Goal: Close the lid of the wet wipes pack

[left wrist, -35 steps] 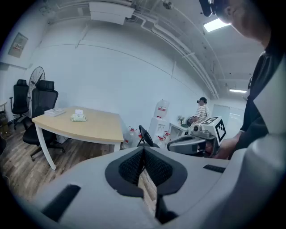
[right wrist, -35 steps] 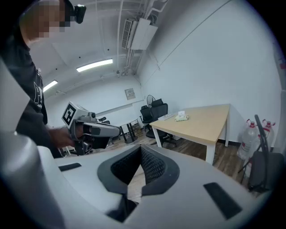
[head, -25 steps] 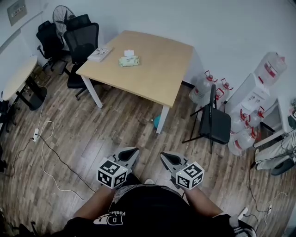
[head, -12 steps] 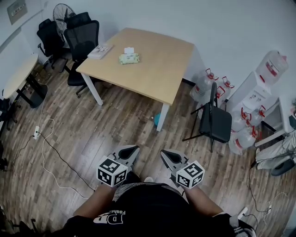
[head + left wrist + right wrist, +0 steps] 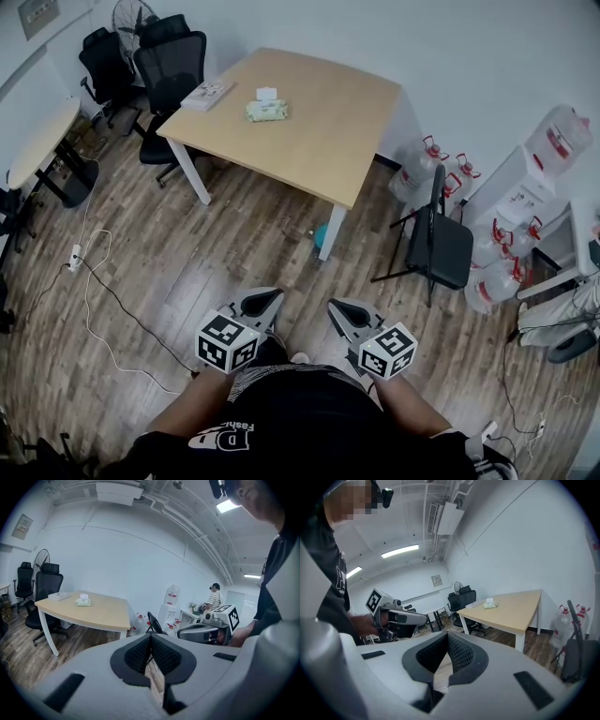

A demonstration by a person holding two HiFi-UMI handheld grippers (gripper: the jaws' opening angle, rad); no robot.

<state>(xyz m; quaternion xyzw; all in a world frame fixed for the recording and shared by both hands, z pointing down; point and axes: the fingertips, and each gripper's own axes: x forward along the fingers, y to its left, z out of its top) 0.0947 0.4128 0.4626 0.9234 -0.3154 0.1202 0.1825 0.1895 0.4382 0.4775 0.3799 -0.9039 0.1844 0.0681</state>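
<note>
The green wet wipes pack (image 5: 266, 111) lies on the far part of the light wooden table (image 5: 319, 131), with its white lid flap standing up. It also shows small in the left gripper view as the pack (image 5: 83, 602) and in the right gripper view as the pack (image 5: 490, 605). My left gripper (image 5: 270, 300) and right gripper (image 5: 337, 311) are held side by side close to the person's body, over the wooden floor and far short of the table. Both are shut with nothing between the jaws, the left gripper (image 5: 151, 637) and right gripper (image 5: 447, 637) alike.
A white box or book (image 5: 208, 92) lies at the table's far left corner. Black office chairs (image 5: 173, 61) stand left of the table, a folding chair (image 5: 434, 239) and water bottles (image 5: 441, 169) to its right. A cable (image 5: 103, 300) runs across the floor.
The head view has shifted slightly, so the table sits a little higher in the picture. Both grippers keep their places and stay shut.
</note>
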